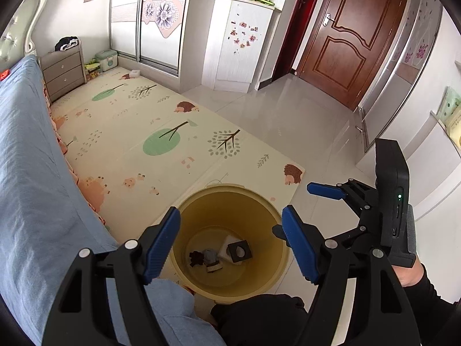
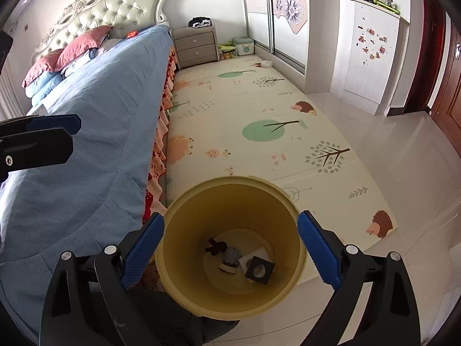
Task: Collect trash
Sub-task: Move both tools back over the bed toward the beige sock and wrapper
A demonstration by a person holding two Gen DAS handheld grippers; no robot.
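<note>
Hovering above the yellow bin, I hold my left claw with its blue pads spread wide apart and nothing between them. My right claw hangs over the same bin, its blue pads likewise wide apart and gripping nothing. From the left wrist view I see my right claw off to the right, its fingers parted, with a black unit mounted on it showing a small green light.

Down at the bottom of the bin lies the trash: a black square piece with a round hole resting on a white card, a grey crumpled lump just beside them, and a small dark scrap on the far side of the lump. The right wrist view shows the same pile: the black square piece, the white card, the grey lump and the dark scrap.

The bin stands on the floor at the edge of the play mat, which is printed with trees and hedgehogs, and near the corner of the bed with its blue cover. Red pillows sit by the tufted headboard. A grey nightstand stands beyond the bed, and a brown door is shut at the far side of the tiled floor.
</note>
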